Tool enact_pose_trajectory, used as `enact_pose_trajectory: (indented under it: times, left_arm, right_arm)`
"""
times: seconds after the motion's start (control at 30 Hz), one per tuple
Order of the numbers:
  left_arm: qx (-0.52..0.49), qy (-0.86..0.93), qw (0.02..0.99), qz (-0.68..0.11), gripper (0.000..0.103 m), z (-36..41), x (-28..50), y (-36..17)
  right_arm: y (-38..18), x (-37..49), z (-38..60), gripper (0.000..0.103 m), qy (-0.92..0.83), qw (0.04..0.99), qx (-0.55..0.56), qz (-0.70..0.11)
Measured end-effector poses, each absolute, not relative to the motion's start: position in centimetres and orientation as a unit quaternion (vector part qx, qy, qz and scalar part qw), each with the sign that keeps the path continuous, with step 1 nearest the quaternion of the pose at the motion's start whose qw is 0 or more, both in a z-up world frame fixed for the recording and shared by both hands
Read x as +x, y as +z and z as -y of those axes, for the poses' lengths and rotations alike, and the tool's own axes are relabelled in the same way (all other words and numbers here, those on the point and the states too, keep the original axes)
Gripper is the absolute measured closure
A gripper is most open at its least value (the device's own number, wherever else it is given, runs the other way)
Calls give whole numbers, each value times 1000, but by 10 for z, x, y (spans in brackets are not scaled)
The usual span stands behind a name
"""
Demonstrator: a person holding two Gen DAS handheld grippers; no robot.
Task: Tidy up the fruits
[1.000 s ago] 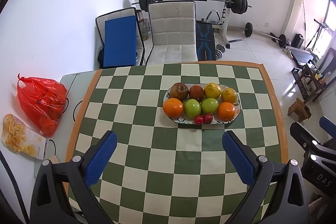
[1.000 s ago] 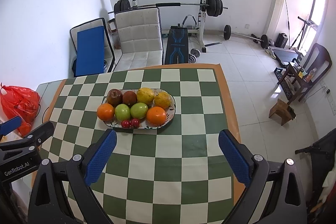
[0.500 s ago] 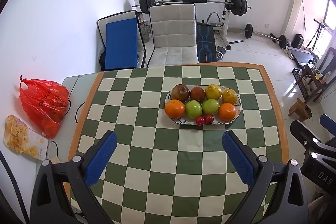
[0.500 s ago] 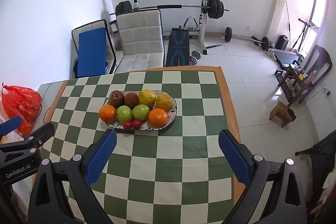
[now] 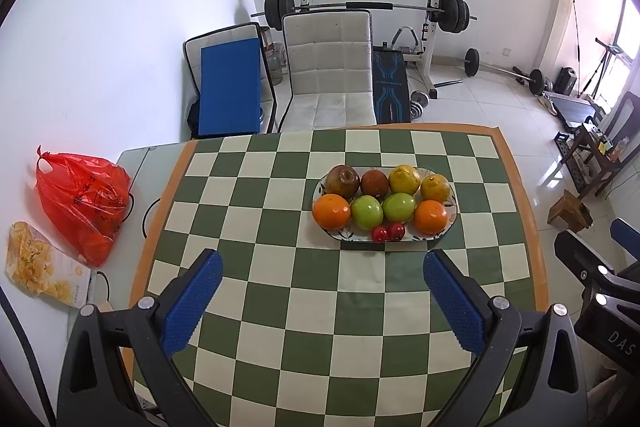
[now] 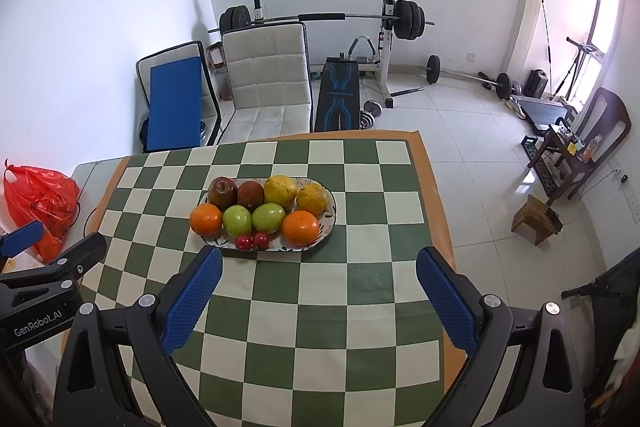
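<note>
Checkered counter (image 5: 256,307) in a home-gym room, fruit plate (image 5: 451,223) w/ fruit near its middle.
Both tongs hover above the near side, well apart from plate: left tongs (image 5: 322,297) wide open, empty; right tongs (image 6: 318,293) wide open, empty. Red bag (image 5: 82,199) sits off the cloth's left edge.

Plate of fruit (image 5: 450,223) slightly lower in both wrist views than before; both grippers drawn marginally back.
</note>
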State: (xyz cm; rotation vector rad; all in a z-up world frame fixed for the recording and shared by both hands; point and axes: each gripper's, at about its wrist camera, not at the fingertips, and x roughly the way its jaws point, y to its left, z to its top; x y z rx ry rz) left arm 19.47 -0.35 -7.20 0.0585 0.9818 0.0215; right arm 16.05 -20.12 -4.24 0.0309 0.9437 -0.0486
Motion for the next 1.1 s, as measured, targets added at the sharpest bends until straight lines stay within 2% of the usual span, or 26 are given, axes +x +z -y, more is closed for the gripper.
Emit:
enact_pose_trajectory:
  times: [1.1]
  left_arm:
    - [27,7,884,-466,0,9,199,-67]
  right_arm:
    - [-30,159,199,3,-30,892,17,-452]
